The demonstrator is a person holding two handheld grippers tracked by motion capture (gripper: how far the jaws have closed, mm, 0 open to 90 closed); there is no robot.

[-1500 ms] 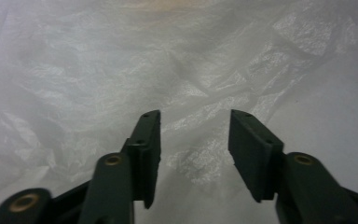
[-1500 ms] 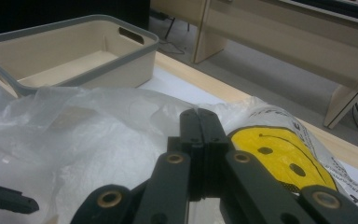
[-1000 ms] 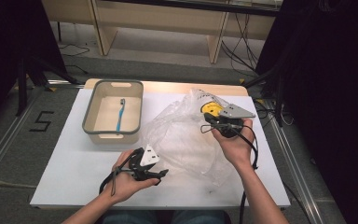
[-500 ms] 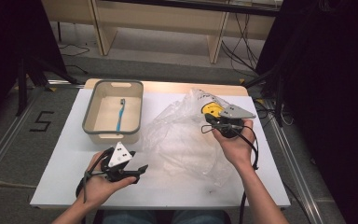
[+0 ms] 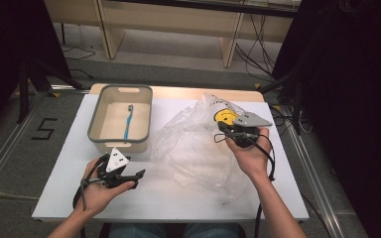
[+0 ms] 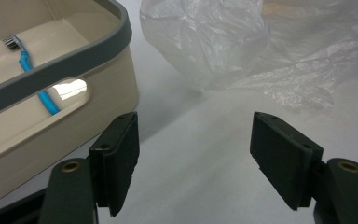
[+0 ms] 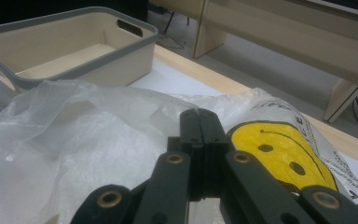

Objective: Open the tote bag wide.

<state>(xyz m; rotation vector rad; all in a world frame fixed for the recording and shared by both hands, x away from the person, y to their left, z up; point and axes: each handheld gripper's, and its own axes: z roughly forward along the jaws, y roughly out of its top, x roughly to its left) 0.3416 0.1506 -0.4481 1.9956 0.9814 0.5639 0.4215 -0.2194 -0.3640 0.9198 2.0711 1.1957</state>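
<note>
On the tabletop (image 5: 178,198), the plastic bag (image 5: 193,144) lies right of the open, empty left tongs (image 5: 138,174); the right tongs (image 5: 222,130) clamp its top.

A white bench (image 5: 178,198) stands on grey floor (image 5: 178,69). At twelve o'clock, pale wooden furniture legs (image 5: 106,29); black curtains (image 5: 347,99) at three and nine; cables (image 5: 258,54) trail.

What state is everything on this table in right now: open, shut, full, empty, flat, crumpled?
Left tool: jaws wide, just been opening, nothing between them.
Right tool: shut, jaws pressed together at the bag; a pinched fold can't be made out.
Bag: clear plastic, crumpled, lying on the table.
Bin: upright, open-topped, holding one item.
Toothbrush: lying flat inside the bin.
</note>
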